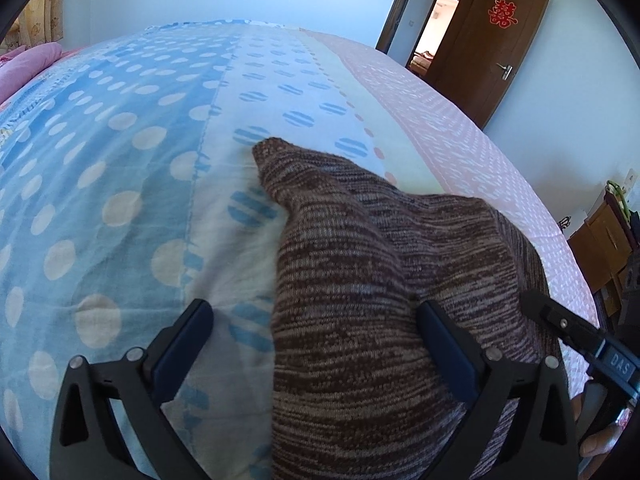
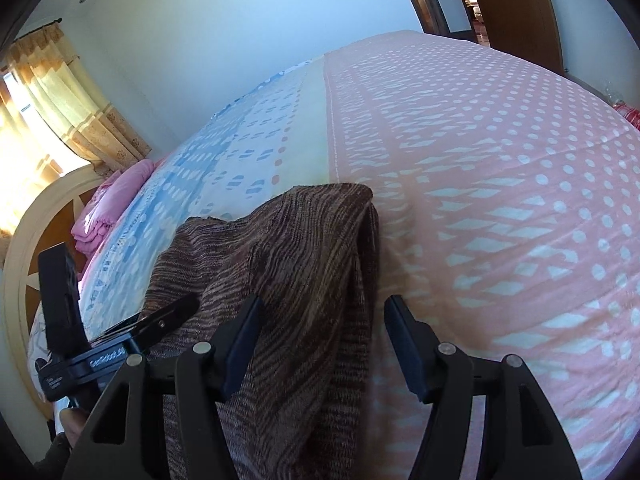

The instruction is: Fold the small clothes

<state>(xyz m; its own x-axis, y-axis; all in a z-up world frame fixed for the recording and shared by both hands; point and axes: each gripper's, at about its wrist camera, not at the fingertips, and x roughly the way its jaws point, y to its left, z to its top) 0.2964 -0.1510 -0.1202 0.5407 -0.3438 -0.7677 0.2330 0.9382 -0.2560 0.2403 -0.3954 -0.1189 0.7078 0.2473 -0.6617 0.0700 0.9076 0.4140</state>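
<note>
Brown knit garment [image 1: 360, 300] lies bunched on the bed's dotted blue-and-pink sheet [image 1: 120, 200] — one pointed corner reaching up the bed. A red paper character hangs on the brown door [image 1: 503, 13]. The left gripper [image 1: 316, 320], released wide, straddles the garment's left edge without pinching. The right gripper [image 2: 320, 320] — lettered "DAS" — gapes over the right fold, pads not pressing.
</note>
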